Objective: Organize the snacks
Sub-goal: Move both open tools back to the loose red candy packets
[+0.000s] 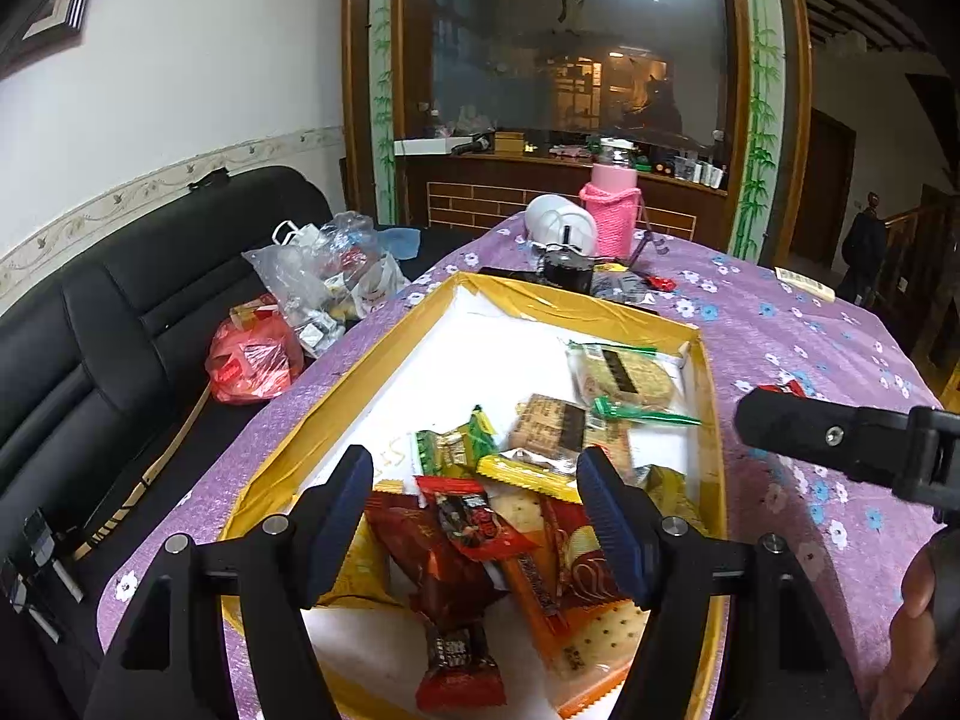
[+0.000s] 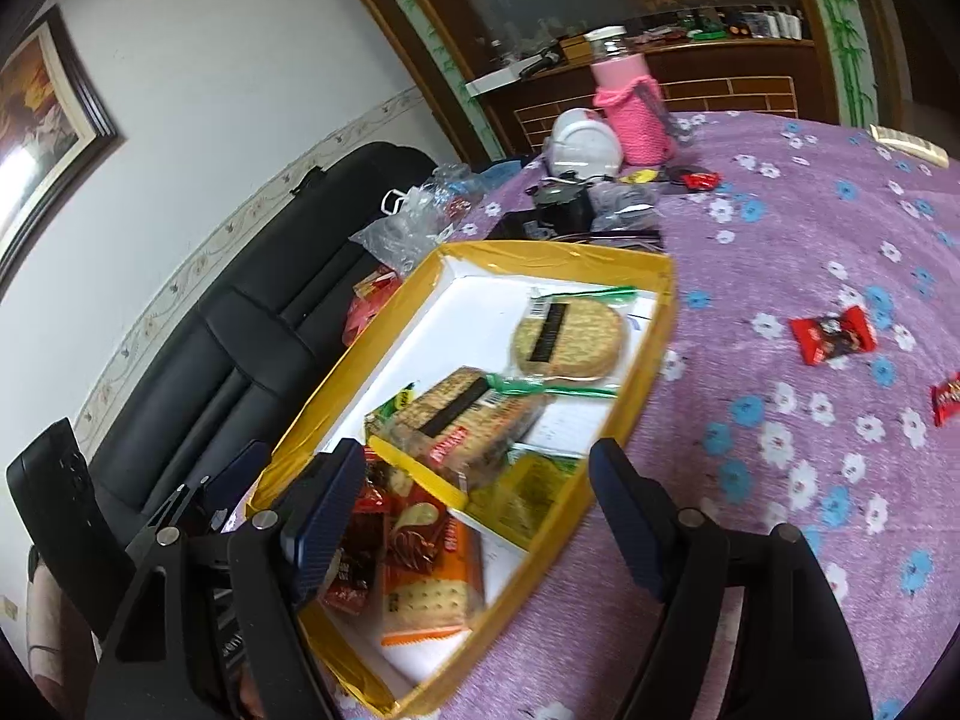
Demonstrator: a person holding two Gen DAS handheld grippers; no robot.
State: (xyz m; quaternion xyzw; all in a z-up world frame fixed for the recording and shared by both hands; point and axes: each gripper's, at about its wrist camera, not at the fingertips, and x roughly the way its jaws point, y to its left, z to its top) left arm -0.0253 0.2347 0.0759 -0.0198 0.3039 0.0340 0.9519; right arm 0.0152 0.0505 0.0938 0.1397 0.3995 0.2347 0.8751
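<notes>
A yellow-rimmed box (image 1: 336, 414) with a white floor sits on the purple flowered tablecloth (image 1: 798, 324); it also shows in the right wrist view (image 2: 651, 324). Inside lie several snacks: round crackers (image 1: 624, 381), a red candy (image 1: 474, 519) and an orange biscuit pack (image 2: 429, 591). My left gripper (image 1: 477, 507) is open and empty, just above the snacks at the box's near end. My right gripper (image 2: 474, 516) is open and empty over the box's right wall; it shows from the side in the left wrist view (image 1: 840, 438). Two red candies (image 2: 831, 333) (image 2: 947, 399) lie loose on the cloth.
A pink knitted bottle (image 1: 609, 213), a white round object (image 1: 561, 222) and small dark items (image 1: 570, 270) stand behind the box. A black sofa (image 1: 120, 324) on the left holds plastic bags (image 1: 324, 282) and a red bag (image 1: 255, 354).
</notes>
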